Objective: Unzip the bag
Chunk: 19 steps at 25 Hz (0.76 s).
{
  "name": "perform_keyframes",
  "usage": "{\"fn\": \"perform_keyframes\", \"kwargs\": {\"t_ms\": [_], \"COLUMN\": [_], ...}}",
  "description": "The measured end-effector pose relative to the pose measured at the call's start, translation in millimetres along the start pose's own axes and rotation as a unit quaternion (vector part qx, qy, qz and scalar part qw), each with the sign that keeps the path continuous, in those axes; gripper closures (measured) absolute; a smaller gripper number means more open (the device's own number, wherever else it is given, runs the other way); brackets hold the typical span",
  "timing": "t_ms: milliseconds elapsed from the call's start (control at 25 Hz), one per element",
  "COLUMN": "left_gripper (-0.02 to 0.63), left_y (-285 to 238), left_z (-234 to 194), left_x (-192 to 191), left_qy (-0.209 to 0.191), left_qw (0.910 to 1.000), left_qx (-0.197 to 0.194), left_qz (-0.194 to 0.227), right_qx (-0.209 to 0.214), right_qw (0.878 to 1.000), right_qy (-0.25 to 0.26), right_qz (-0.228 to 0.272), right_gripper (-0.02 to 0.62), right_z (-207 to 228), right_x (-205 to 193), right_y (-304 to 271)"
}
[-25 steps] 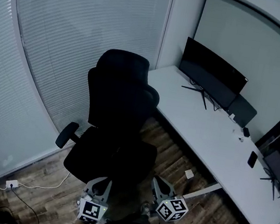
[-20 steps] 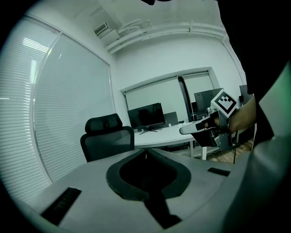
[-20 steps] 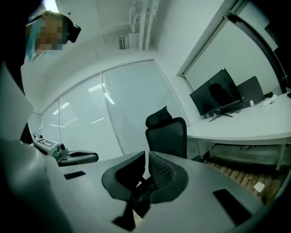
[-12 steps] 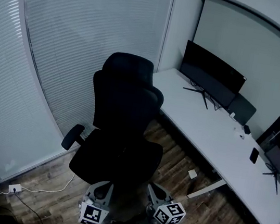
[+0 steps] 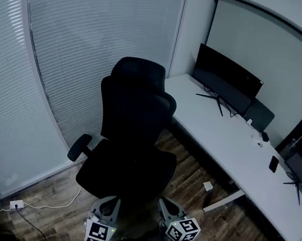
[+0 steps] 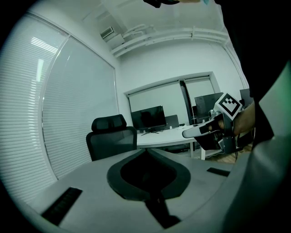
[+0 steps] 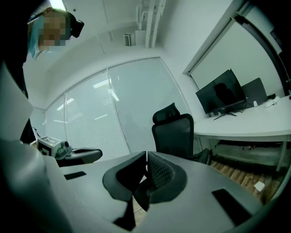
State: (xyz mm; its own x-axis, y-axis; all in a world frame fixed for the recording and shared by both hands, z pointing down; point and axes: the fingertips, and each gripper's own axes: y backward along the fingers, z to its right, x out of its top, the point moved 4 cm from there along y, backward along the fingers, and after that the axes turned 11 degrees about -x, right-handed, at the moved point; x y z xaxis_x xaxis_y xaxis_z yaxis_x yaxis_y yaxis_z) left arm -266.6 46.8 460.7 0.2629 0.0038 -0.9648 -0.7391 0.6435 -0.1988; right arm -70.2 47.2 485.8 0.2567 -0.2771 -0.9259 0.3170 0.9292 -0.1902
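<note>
1. The left tongs (image 5: 108,202) are closed with nothing between the tips. The left gripper view shows only the room beyond them.
2. The right tongs (image 5: 168,206) are closed too and grip nothing.
3. Both are held low and near, just in front of the person, side by side but apart.
4. The bag shows in no view, so I cannot say where it lies. The task looks not yet begun.
5. Just beyond the tongs stands a black chair (image 5: 131,137). Its seat looks bare, though it is dark.
6. To the right runs a white worktop (image 5: 222,139) with a monitor (image 5: 226,78) at its far end and a phone (image 5: 273,163) nearer.
7. Risk: with no bag in sight, any reach now would probably meet the chair or the worktop rather than a zip.
8. Risk: closed tips cannot take a zip pull. If they are not parted first, they would likely push the pull or the fabric aside.
9. Risk: a cable (image 5: 41,205) trails over the floor (image 5: 198,181) at near left. Stepping that way while looking for the bag could snag it.
</note>
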Motion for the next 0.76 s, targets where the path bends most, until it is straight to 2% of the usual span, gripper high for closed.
{"fn": "perform_keyframes", "kwargs": {"t_ms": [760], "left_gripper": [0.588], "left_y": [-1.3], "left_z": [-1.3], "left_x": [-5.7], "left_qy": [0.008], "left_qw": [0.9999], "left_qx": [-0.013], "left_qz": [-0.003], "right_qx": [-0.003], "right_qw": [1.000], "right_qy": [0.004], "right_qz": [-0.004], "right_gripper": [0.550], "right_z": [-6.0], "right_x": [-4.1], "right_y": [-4.8]}}
